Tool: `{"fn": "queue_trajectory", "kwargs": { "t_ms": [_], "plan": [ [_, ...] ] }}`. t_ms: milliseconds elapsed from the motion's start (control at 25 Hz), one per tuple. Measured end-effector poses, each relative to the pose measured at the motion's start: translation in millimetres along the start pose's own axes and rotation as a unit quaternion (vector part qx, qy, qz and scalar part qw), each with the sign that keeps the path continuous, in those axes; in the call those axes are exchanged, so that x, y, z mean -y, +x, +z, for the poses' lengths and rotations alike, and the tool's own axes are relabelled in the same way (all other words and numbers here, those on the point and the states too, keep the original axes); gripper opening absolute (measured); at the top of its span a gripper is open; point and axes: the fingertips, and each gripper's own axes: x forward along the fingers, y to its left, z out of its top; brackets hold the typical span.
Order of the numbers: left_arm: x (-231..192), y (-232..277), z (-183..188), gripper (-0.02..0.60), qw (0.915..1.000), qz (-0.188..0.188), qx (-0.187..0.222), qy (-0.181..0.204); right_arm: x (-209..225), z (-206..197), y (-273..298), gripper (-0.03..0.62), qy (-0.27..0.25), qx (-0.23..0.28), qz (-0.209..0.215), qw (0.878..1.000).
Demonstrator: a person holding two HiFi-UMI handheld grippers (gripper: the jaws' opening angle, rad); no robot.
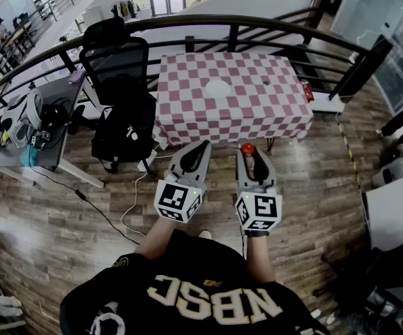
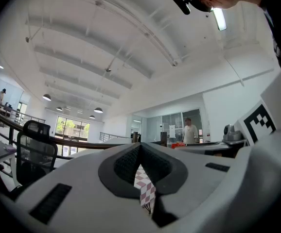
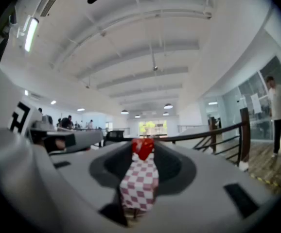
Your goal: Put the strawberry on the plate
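- From overhead, the person in the black jersey (image 1: 208, 295) stood on the wood-plank floor (image 1: 313, 187), on the near side of the table draped in a red-and-white checked cloth (image 1: 257, 110). Both grippers were held out in front.
- The right gripper (image 1: 247, 152) had the small red strawberry (image 1: 247, 149) nipped at the very tips of its jaws, up in the air.
- Its own view made the grip plain. The strawberry (image 3: 143, 148) sat wedged between the dark pads (image 3: 172, 166), pressed from both sides. The checked cloth showed through the gap beneath it.
- The round white plate (image 1: 217, 88) lay at the middle of the cloth, well apart from the strawberry. Only the head view caught it; neither gripper view did.
- The left gripper (image 1: 203, 145) was drawn in narrow. In its own view the jaw tips met with nothing between them. Only a sliver of checked cloth peeked through the slit lower down.
- The head view alone gave the surroundings. A black mesh office chair (image 1: 114, 54) stood with a black bag (image 1: 121, 128) in front of it at the table's left corner. A grey desk (image 1: 44, 142) was further left, and a dark curved railing (image 1: 257, 23) ran behind the table.
- The gripper views looked out level instead, under a white ceiling. The left one picked up a distant figure in a white top (image 2: 190, 131) by glass doors. The right one caught a standing person (image 3: 278, 110) beside the railing.
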Motion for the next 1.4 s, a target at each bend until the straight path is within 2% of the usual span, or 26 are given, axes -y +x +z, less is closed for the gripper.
{"fn": "queue_trajectory", "kwargs": {
  "t_ms": [240, 480, 640, 840, 1120, 1400],
  "plan": [
    [-6.1, -11.2, 3.1, 0.015, 0.9997, 0.023, 0.003, 0.013, 1.6, -1.8, -0.9, 0.146, 0.013, 0.006, -0.001, 1.000],
    [-22.0, -7.9, -14.4, 0.015, 0.9993, 0.032, -0.017, 0.011, 1.3, -24.1, 11.4, 0.146, 0.027, -0.007, 0.001, 1.000],
    [-30.0, 10.3, -30.1, 0.015, 0.9995, 0.020, -0.025, 0.005, 12.0, -38.5, 30.2, 0.146, 0.039, -0.016, -0.010, 0.999],
    [-51.1, 54.0, -51.7, 0.015, 0.9994, -0.012, -0.033, -0.005, 29.7, -51.3, 69.6, 0.146, 0.033, -0.028, -0.018, 0.999],
    [-122.0, 137.5, -62.3, 0.015, 0.9988, -0.024, -0.044, 0.005, 48.1, -47.1, 171.2, 0.146, 0.000, -0.038, 0.011, 0.999],
    [-216.8, 210.0, -63.9, 0.014, 0.9985, -0.021, -0.044, 0.026, 63.4, -52.1, 287.3, 0.146, -0.007, -0.057, 0.012, 0.998]
  ]
}}
